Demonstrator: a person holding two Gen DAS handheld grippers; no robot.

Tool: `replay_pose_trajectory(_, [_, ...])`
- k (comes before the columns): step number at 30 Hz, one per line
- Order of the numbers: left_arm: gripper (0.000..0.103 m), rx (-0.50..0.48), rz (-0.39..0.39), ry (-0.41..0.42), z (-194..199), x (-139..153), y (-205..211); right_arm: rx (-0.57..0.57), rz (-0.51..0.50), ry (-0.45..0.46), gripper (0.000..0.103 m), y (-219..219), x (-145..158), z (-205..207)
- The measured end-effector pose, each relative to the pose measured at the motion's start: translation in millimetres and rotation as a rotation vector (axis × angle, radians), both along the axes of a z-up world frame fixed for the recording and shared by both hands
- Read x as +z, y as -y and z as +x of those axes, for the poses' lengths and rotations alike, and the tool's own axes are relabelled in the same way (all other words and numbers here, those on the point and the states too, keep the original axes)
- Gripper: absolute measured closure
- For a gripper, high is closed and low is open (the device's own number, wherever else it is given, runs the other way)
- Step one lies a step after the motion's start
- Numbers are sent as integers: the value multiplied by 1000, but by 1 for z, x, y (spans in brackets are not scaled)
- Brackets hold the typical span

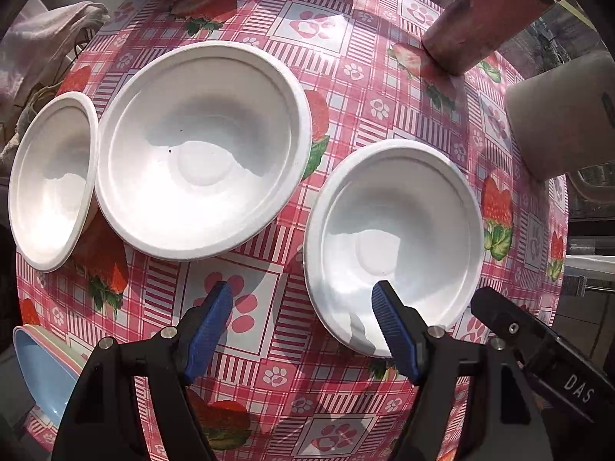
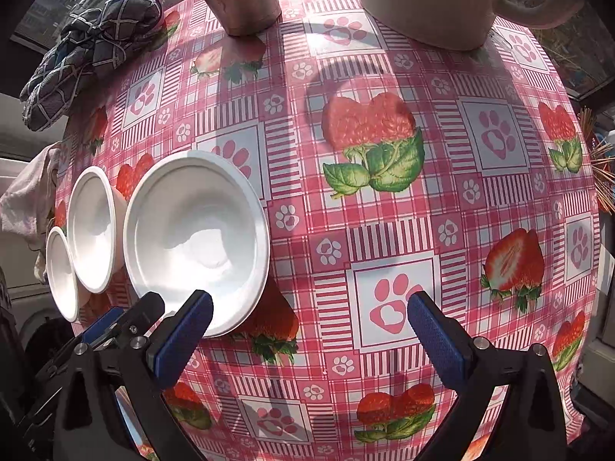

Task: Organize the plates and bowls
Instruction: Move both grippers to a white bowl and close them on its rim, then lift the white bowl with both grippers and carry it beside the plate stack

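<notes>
Three white bowls stand on the strawberry tablecloth in the left wrist view: a small one (image 1: 54,180) at the left, a large one (image 1: 203,150) touching it, and a third (image 1: 392,246) apart at the right. My left gripper (image 1: 301,307) is open above the third bowl's near-left rim, one blue pad (image 1: 388,319) over its inside and the other over the cloth. In the right wrist view the same bowls (image 2: 196,242) (image 2: 94,230) (image 2: 59,272) line up at the left. My right gripper (image 2: 311,322) is wide open over bare cloth, its left pad (image 2: 188,330) just covering the nearest bowl's edge.
A brown pot (image 1: 480,19) and a cream mug (image 1: 565,115) stand at the table's far side. Pale blue and pink plates (image 1: 38,368) lie at the near-left edge. A checked cloth (image 2: 88,46) sits at the far-left corner, and thin sticks (image 2: 603,169) poke in at the right.
</notes>
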State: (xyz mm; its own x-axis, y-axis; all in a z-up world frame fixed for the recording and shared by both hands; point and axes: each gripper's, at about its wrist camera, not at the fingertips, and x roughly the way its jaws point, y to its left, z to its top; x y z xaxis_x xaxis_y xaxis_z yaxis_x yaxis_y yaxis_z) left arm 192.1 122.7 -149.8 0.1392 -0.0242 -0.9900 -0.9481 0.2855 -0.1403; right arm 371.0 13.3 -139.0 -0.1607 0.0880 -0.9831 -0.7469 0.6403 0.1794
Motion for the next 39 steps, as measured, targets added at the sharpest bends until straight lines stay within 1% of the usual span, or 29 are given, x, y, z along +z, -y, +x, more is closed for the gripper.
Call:
replay_pose_trajectory(2, [25,24,5,-30,3,-8,-5,12,-4,6,1,-12,-7,7])
replay_pose_trajectory(5, [25,52,-23,-44,5,-20,-9,43,-15,23,1,-27,-17,11])
replay_pose_trajectory(11, [26,58,-47,-90,8,-33,-14,110,-15,7,2,-51,-37,8])
replay_pose_trajectory(12, [26,55,-45,-101,8,-34,-15,118,-13,3,10,-54,-39,6])
replay_pose_trajectory(13, [28,47,-40,-114,10,-34,-15,125,-12,0,25,-57,-41,4])
replay_pose_trajectory(14, [31,39,-33,-126,12,-35,-15,127,-15,-7,32,-59,-44,2])
replay_pose_trajectory(15, [31,38,-27,-124,14,-35,-15,126,-18,-14,48,-62,-46,1])
replay_pose_trajectory(16, [35,39,-22,-117,14,-35,-16,126,-23,-10,55,-64,-48,0])
replay_pose_trajectory(17, [40,37,-16,-115,14,-33,-16,132,-20,1,59,-66,-47,-2])
replay_pose_trajectory(18, [43,33,-12,-110,16,-32,-17,140,-6,-15,71,-68,-47,-3])
replay_pose_trajectory(19, [50,22,-8,-104,18,-31,-19,148,6,-44,79,-70,-51,-6])
replay_pose_trajectory(20, [59,4,-5,-92,20,-29,-19,153,9,-55,80,-72,-53,-10])
replay_pose_trajectory(21, [66,-17,-6,-78,22,-28,-19,154,11,-52,82,-72,-53,-11])
replay_pose_trajectory(22, [77,-37,-10,-65,25,-27,-18,151,16,-60,85,-73,-54,-13])
replay_pose_trajectory(24, [77,-66,-2,-71,30,-28,-15,145,17,-72,85,-68,-55,-16])
replay_pose_trajectory(26, [77,-101,8,-64,32,-28,-9,149,9,-66,85,-63,-56,-19])
replay_pose_trajectory(31, [76,-238,24,-72,37,-28,22,120,-20,-73,85,-35,-59,-25])
replay_pose_trajectory(34, [76,-308,27,-72,33,-28,42,108,-37,-74,85,-14,-60,-36])
replay_pose_trajectory(39, [76,-425,28,-74,12,-30,85,82,-61,-91,84,28,-64,-65])
